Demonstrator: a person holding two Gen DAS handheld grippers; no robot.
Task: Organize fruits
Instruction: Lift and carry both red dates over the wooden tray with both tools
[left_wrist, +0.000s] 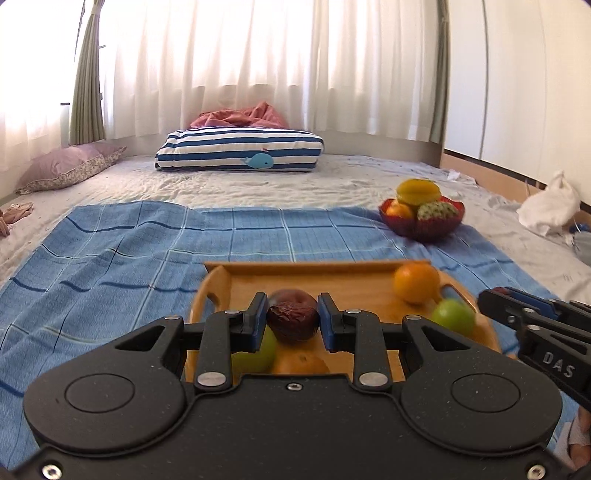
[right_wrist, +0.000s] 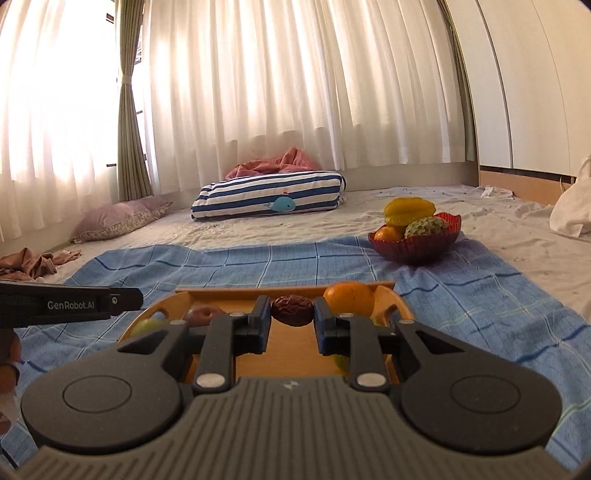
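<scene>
A wooden tray lies on a blue checked cloth. It holds an orange, a green apple, another green apple, a second orange and a purple fruit. My left gripper is shut on a wrinkled dark red date above the tray. My right gripper is shut on a second wrinkled date above the tray, near an orange. A red glass bowl at the far right holds a starfruit, an orange and a green scaly fruit.
A striped whale pillow and a pink blanket lie at the back of the bed. A purple pillow is at the far left. A white bag sits at the right edge. Curtains hang behind.
</scene>
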